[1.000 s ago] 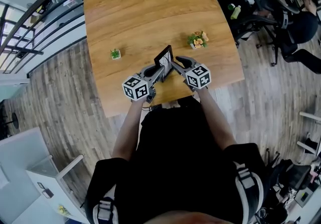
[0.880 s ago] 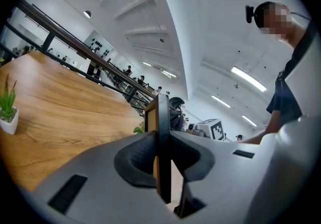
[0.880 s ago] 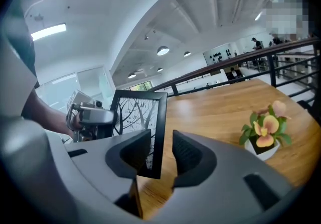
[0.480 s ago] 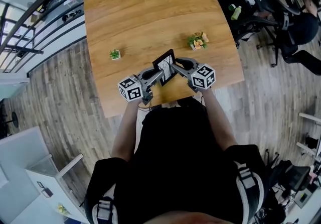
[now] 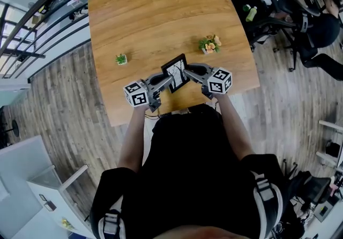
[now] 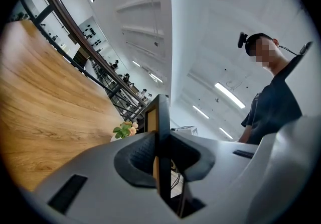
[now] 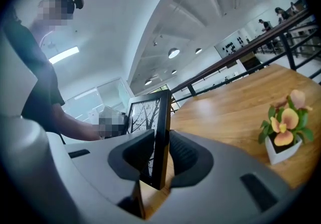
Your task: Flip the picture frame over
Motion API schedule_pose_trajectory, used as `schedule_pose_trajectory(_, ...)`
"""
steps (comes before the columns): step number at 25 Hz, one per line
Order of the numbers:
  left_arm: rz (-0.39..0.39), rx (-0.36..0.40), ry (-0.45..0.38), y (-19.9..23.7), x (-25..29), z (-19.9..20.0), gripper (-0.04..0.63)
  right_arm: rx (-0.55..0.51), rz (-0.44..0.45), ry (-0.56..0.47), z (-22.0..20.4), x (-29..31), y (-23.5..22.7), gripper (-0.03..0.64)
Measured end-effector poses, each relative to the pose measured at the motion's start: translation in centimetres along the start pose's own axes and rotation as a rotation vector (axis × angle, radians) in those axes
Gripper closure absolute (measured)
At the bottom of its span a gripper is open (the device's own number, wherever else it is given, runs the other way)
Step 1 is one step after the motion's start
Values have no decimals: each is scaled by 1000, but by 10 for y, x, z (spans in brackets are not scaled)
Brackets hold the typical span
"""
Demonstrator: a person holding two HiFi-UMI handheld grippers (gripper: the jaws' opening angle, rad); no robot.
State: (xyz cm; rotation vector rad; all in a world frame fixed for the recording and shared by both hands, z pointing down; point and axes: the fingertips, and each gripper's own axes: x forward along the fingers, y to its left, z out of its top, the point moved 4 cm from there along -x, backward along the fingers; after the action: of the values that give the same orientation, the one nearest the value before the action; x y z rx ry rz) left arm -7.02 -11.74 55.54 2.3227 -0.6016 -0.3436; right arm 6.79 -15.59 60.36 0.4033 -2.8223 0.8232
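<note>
Head view shows the picture frame standing on edge over the front part of the counter, close to its near edge, with the printed tree side facing the person. I cannot tell whether its lower edge rests on the counter or hangs just clear of it. The left hand-held gripper pinches one side edge of the frame. The right hand-held gripper pinches the opposite one, and its jaws have just been closing on that thin black rim.

The flip looks about halfway done, I would say, and this is the shaky part. Both grips sit on narrow, smooth edges, so if the two wrists turn unevenly the frame could twist out of one pinch and drop flat onto the counter, glass first. A flower pot stands further back on the counter's right side, probably clear of the swing.
</note>
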Motion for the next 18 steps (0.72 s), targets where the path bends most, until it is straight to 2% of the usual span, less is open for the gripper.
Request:
schedule_pose_trajectory(4,5,-2,-10,1,1,1,514,29,7,-6,1,-3,-2,525)
schedule_pose_trajectory(10,53,-6,-39,11,1,-3,515,76,-30,-19,-6,-1,-6,528)
schedule_pose_trajectory(18,174,30,-5,25,5,-9,514,44,-111,6,-8,-1,-10,528)
